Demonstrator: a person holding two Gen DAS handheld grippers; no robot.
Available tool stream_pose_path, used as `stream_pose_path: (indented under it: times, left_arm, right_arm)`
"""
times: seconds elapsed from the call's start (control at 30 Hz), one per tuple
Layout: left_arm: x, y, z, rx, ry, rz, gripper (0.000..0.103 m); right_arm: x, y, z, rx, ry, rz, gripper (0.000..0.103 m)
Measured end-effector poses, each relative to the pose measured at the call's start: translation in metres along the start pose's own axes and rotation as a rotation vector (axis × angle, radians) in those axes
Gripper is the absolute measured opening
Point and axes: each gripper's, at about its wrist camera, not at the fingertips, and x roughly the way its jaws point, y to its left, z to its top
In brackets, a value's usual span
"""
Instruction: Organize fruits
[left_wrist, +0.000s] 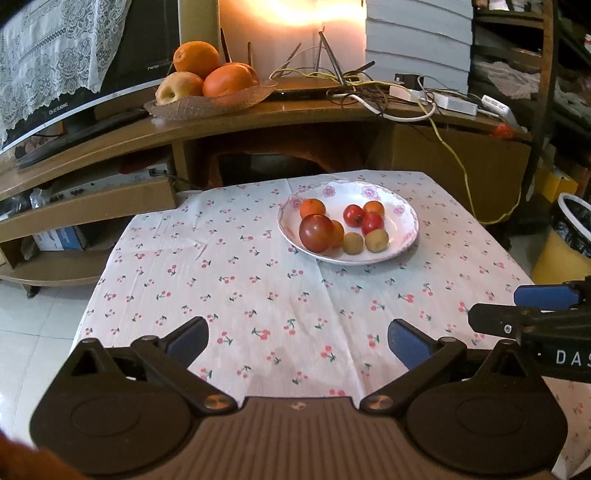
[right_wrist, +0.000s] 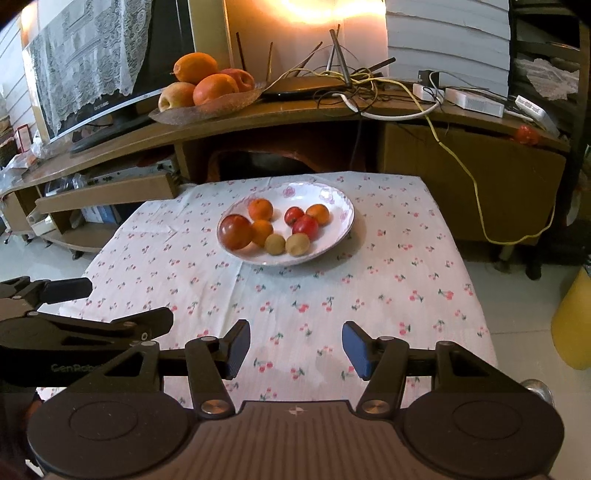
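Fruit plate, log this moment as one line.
fruit plate: on cherry-print cloth, eight fruits | left hand-held gripper: open, empty | right hand-held gripper: open, empty

Plate (left_wrist: 406, 236) glossy ceramic, pink floral rim. Tablecloth (left_wrist: 258, 288) matt woven cloth, creased, cherry print. Big red fruit (left_wrist: 316, 232) smooth, shiny. TV cabinet (left_wrist: 295, 118) polished wood. Gripper pads (left_wrist: 404, 343) blue, matt, rubbery.

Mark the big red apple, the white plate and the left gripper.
big red apple (left_wrist: 316, 232), left wrist view, centre of its skin.
white plate (left_wrist: 402, 206), left wrist view, bare right inner rim.
left gripper (left_wrist: 297, 338), left wrist view, midway between open fingertips.
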Motion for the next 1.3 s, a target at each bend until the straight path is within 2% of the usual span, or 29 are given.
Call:
stream_pose_path:
  times: [0.23,0.7,1.3]
  left_arm:
    - [-0.01,-0.001,-0.008,-0.023,0.01,-0.014,0.103]
    - [-0.024,-0.005,-0.024,-0.021,0.033,0.006,0.103]
    - [-0.042,-0.009,-0.037,-0.01,0.017,0.03,0.103]
  right_arm:
    - [-0.014,0.004,-0.014,0.011,0.007,0.002,0.057]
    - [-0.027,0.012,-0.029,0.01,0.014,-0.006,0.057]
    - [-0.041,0.016,-0.041,0.006,0.009,-0.01,0.057]
